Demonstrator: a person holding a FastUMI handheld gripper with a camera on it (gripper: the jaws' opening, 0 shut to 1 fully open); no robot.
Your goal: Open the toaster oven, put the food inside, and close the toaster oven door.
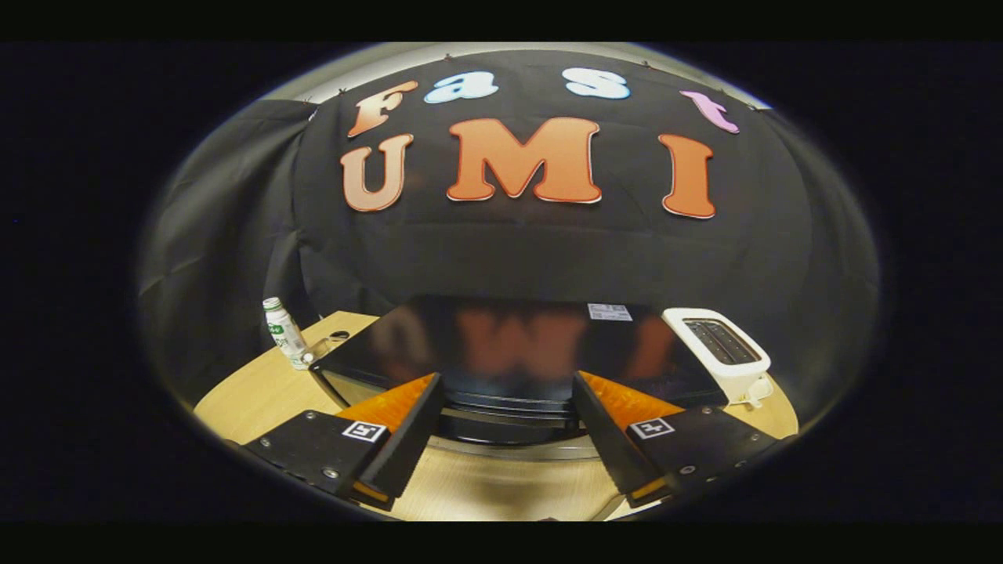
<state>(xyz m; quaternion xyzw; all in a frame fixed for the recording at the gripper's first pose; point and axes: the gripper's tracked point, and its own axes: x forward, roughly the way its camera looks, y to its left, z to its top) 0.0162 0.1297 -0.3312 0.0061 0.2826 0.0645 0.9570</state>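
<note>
My claw hangs spread wide, gripping nothing, just before the glossy black toaster oven on the pale wooden bench.

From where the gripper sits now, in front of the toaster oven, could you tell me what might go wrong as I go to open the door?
The gripper is open, fingers straddling the toaster oven's front edge, with nothing gripped; closing here may miss the handle, which I cannot clearly make out. The glossy top could deflect a finger. A wide swing might knock the white toaster or the small bottle beside the oven.
</note>
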